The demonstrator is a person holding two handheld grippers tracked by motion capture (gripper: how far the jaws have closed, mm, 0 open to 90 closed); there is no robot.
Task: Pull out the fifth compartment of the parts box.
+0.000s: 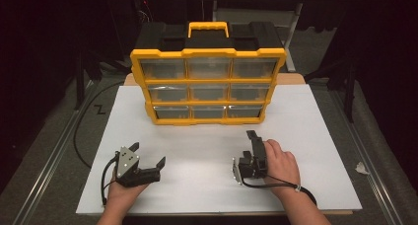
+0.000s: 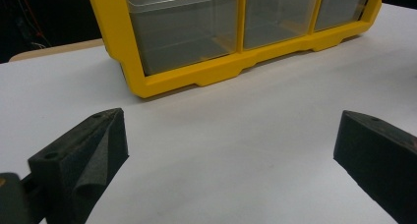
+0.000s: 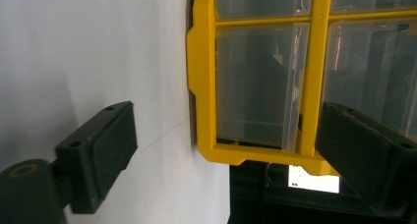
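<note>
My left hand (image 1: 121, 190) holds the left gripper (image 1: 147, 155) low, its jaws spread wide with nothing between them. My right hand (image 1: 282, 162) grips the right gripper (image 1: 243, 147) rolled onto its side (the view from its own camera is turned sideways), jaws also wide apart and holding nothing. Both forearms reach forward.

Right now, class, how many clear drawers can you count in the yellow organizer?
9 in the organizer: three rows of three drawers, top, middle and bottom. All front faces show.
</note>
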